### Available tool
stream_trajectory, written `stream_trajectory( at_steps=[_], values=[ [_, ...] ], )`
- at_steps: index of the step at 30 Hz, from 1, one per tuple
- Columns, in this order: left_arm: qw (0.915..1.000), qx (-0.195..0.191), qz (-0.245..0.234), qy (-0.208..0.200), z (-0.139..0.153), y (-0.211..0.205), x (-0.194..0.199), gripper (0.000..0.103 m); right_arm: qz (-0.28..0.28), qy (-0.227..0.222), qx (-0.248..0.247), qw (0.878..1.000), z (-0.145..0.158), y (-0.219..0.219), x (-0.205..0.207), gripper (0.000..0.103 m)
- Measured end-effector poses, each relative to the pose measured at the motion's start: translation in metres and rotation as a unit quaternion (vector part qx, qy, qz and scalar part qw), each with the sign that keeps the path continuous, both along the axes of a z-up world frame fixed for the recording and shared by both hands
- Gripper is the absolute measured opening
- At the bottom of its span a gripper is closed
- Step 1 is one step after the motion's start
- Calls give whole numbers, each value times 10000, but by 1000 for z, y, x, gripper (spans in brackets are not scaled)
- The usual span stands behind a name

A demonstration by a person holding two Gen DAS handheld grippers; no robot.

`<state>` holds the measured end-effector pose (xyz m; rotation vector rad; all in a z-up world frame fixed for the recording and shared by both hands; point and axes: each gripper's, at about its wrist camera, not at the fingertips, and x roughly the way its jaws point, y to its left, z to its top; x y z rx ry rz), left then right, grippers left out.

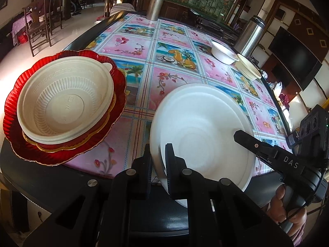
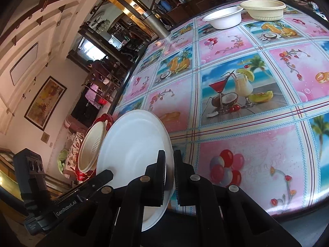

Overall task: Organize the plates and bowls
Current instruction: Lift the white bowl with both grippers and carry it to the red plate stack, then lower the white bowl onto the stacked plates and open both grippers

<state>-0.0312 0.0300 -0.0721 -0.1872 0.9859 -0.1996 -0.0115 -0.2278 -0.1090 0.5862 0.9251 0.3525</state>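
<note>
Both grippers are holding one white plate (image 1: 202,127) over the near edge of the table (image 1: 141,47): the left gripper (image 1: 159,164) is pinching its near rim, the right gripper (image 2: 169,177) its opposite edge. A cream bowl (image 1: 65,100) is sitting on red plates (image 1: 18,107) just beside it.

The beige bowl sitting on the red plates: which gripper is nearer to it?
Left. The left gripper grips the white plate's rim on the side facing the beige bowl; the right gripper clamps the plate's far edge.
</note>
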Motion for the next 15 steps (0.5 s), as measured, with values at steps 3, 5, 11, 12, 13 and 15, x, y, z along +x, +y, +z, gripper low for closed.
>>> stream_trajectory(
  at_steps=[3,5,11,12,13,15],
  values=[
    [9999,47,25,-154,8,3,-1,10,6,-78,-27,10000,6,5,0,8],
    [9997,82,41,-240,14,5,-1,10,19,-115,-16,9999,10,8,0,8],
    [9988,112,114,-460,30,14,2,10,59,-241,15,9997,23,15,6,8],
    [9987,107,130,-478,32,16,3,10,63,-264,38,9996,27,17,7,8],
    [9986,105,154,-493,34,19,4,10,63,-297,54,9995,30,18,8,8],
    [9981,120,213,-557,40,26,6,10,67,-386,59,9992,38,22,11,8]
  ],
)
